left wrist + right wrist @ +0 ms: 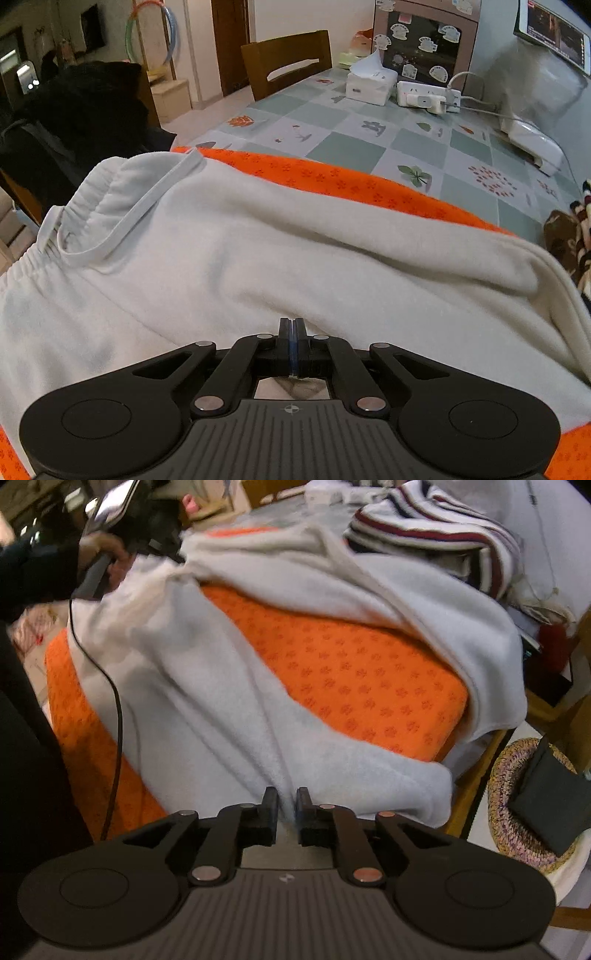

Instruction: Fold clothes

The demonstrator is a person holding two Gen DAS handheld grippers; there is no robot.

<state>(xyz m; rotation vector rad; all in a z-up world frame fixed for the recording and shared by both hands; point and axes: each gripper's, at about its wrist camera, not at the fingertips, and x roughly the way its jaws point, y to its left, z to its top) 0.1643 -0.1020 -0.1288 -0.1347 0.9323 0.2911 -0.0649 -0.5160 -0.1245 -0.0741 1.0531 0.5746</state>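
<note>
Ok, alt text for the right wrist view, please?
The right gripper pinches a fold of white fleece trousers draped over an orange mat. A striped garment lies beyond; a hand holds the other gripper at upper left.

Table [332, 136] under a checked leaf-print cloth, stretching ahead of the left gripper. Directly on it: orange mat [332, 177] just ahead, tissue box [369, 86] and power strip [428, 98] farther off, white charger [532, 142] far right.
</note>
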